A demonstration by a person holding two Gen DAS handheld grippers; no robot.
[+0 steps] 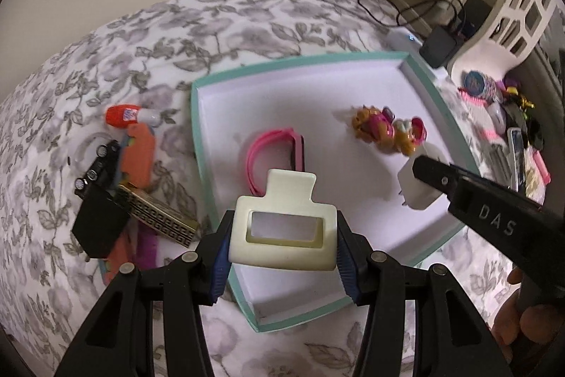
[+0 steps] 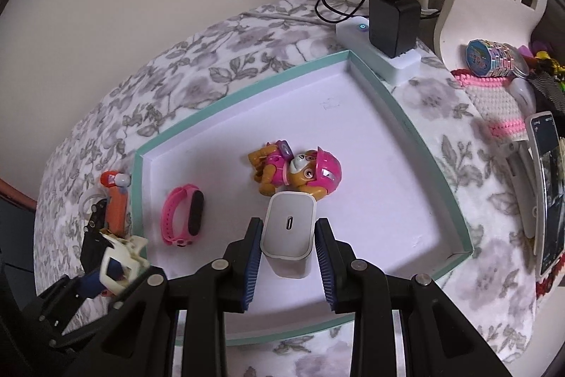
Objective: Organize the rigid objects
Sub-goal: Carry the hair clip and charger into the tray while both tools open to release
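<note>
The left gripper is clenched on a cream hair clip, its blue pads on the clip's two short sides, holding it over the near edge of the tray. The right gripper grasps a white charger by its flat sides, low over the tray floor just at 6 o'clock from the pup toy.

Both things look light and stiff. The clip is hollow plastic with a spring hinge, so I judge the solid side bars the safe place to squeeze; the tab at 12 o'clock would likely open it. The charger's smooth shell may slip, and its prongs point down, so it should be laid flat.

A pink watch lies at 9 o'clock in the tray. The tray is a shallow white box lid with a teal rim, on a soft floral bedspread that may sag. A plain wall stands behind; a black adapter and cables sit at 1 o'clock, and more loose items wait at 9 o'clock outside the tray.
</note>
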